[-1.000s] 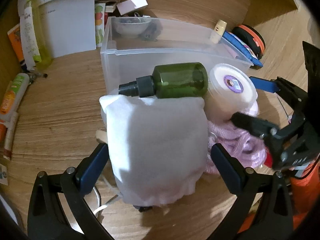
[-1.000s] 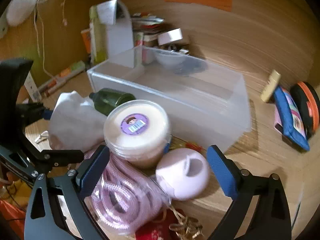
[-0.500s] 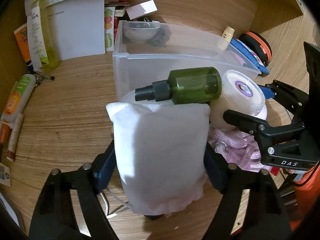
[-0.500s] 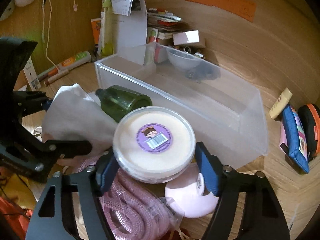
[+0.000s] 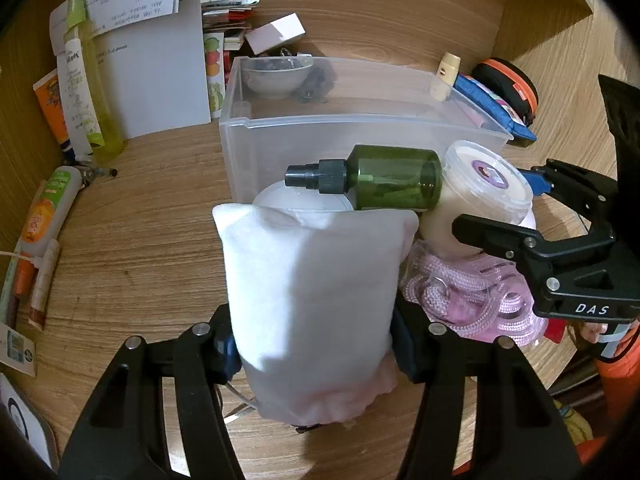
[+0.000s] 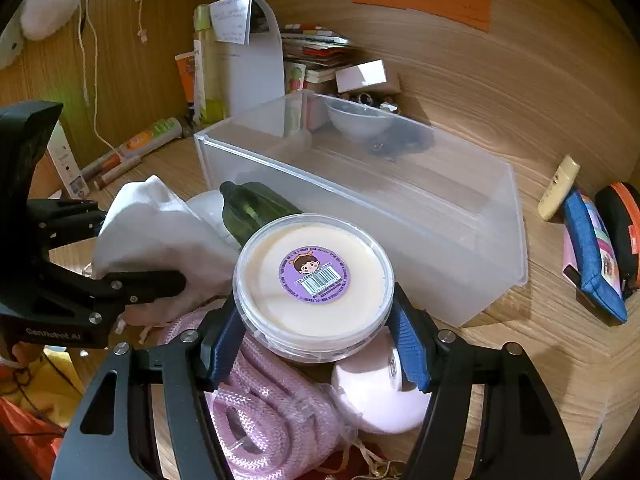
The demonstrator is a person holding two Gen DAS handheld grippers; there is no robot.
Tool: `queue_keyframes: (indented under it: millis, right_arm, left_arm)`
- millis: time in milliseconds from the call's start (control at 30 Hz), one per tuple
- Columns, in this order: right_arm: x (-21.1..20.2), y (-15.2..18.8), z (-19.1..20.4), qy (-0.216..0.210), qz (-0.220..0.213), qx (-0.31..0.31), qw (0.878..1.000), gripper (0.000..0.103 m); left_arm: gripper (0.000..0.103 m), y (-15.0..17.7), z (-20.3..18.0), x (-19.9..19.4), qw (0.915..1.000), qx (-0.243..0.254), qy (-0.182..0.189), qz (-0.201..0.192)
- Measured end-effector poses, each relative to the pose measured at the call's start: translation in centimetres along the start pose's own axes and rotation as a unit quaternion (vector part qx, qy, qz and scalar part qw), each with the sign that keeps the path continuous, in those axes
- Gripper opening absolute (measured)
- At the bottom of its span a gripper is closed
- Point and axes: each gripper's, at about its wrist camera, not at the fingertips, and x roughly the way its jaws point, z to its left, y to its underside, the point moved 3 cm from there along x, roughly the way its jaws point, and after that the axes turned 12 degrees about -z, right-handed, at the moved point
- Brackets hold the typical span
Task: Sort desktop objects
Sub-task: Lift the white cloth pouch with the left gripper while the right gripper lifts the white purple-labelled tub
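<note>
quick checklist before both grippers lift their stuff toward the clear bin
1. Left gripper closed on the white cloth pouch: ok, its jaws have just been closing and the pads press its sides.
2. Right gripper on the round tub: ok, blue pads touch both sides.
3. Green spray bottle clear of the pouch: not ok, it lies across the pouch's top edge and may roll.
4. Clear bin has room: ok, the near end looks free.
5. Pink rope free of the tub: cannot tell.
</note>
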Motion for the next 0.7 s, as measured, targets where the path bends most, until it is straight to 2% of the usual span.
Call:
queue_keyframes:
  millis: [233, 500, 700]
  right_arm:
    - [-0.6, -0.3, 0.2, 0.002, -0.012, -0.007, 1.000, 0.063]
    - [-2.3, -1.3, 0.1, -0.002, -0.039, -0.001, 0.999, 0.062]
    - [-3.7, -1.7, 0.1, 0.001, -0.056, 0.004, 0.998, 0.062]
  left_arm:
    - [0.053, 0.0, -0.2, -0.4, 0.9999, 0.008, -0.007, -0.013]
    - [0.037, -0.5, -0.6, -1.6, 0.9992, 0.015, -0.001, -0.038]
    - [0.035, -1.0, -1.0, -3.2, 0.9978, 0.021, 0.007, -0.063]
